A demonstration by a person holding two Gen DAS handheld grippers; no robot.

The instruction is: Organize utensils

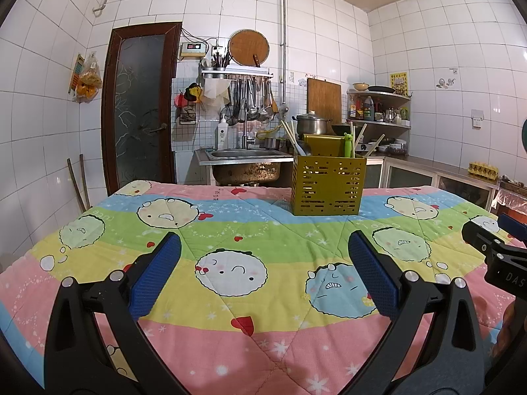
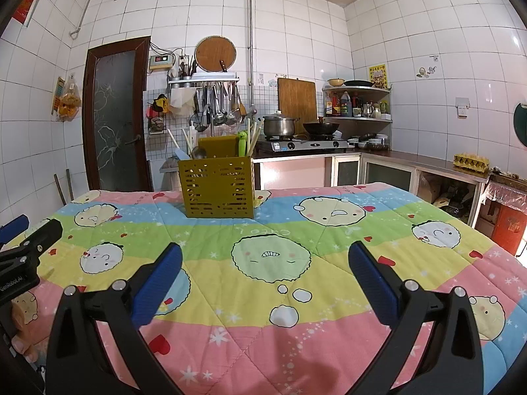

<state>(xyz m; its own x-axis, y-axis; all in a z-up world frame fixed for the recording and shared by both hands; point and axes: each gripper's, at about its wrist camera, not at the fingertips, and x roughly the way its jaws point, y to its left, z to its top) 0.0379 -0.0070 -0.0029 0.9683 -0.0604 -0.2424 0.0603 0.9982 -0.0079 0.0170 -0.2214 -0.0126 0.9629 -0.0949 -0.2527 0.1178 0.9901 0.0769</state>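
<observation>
Left wrist view shows the left gripper (image 1: 263, 263) gaping wide and empty over the quilt (image 1: 250, 355); the right gripper (image 2: 263, 265) likewise. Utensils (image 1: 348, 144) all stand in the caddy (image 1: 327, 186) at the far side, so I'd judge either the sorting is done or a reach to the caddy comes next.

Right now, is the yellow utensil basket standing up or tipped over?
Standing up. The yellow utensil basket sits flat on the cartoon quilt, its open top up, with chopsticks and a green utensil poking out.
</observation>
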